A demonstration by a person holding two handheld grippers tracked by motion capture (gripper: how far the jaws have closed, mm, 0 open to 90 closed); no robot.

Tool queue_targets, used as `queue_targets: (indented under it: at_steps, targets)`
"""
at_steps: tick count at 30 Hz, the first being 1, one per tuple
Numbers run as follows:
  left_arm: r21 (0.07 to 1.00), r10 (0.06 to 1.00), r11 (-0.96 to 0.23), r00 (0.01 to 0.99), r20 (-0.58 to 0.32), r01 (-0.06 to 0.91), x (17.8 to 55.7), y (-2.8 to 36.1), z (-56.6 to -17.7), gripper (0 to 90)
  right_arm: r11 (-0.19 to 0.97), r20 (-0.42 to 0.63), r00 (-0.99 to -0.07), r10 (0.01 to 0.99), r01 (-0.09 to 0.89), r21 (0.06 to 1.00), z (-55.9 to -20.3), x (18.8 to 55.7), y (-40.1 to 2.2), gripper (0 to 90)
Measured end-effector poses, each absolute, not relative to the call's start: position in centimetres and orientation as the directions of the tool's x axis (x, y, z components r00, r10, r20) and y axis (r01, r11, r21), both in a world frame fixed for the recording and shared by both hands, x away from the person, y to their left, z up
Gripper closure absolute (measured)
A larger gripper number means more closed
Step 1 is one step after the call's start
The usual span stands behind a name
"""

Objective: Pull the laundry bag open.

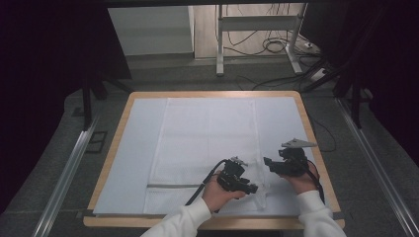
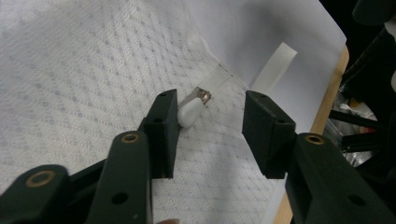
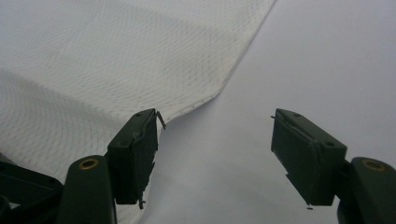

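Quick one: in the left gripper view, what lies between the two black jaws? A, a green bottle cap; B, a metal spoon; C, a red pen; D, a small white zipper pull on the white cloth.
D: the white zipper pull lies on the white cloth just by one finger of the left gripper, whose jaws stand apart.

The wooden-edged table (image 1: 114, 148), covered by a pale sheet, carries a flat white textured cloth (image 1: 207, 133) down its middle, so its far edge and left side lie open to a reach. Near the front right corner, the left gripper (image 1: 249, 187) and right gripper (image 1: 269, 163) crowd closely together.
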State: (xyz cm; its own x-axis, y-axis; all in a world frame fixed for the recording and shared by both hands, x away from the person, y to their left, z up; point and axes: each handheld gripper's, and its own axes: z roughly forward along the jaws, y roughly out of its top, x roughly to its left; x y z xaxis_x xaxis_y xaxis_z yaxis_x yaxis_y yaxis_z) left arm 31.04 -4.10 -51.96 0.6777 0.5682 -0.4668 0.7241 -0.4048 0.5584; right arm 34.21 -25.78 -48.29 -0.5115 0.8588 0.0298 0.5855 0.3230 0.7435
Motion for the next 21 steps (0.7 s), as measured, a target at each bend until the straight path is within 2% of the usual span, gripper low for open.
queue_targets:
  at_steps: [12,21]
  targets:
    - [0.543,0.556,-0.391,0.661,-0.505,0.743,31.62,-4.62,-52.6,67.8,0.315,0.024,-0.505,0.863,0.575,0.755,-48.01,34.16,-26.01,31.0]
    - [0.56,0.583,-0.405,0.676,-0.451,0.723,31.5,-4.88,-52.68,81.2,0.318,0.021,-0.505,0.863,0.576,0.753,-48.06,34.18,-26.02,30.9]
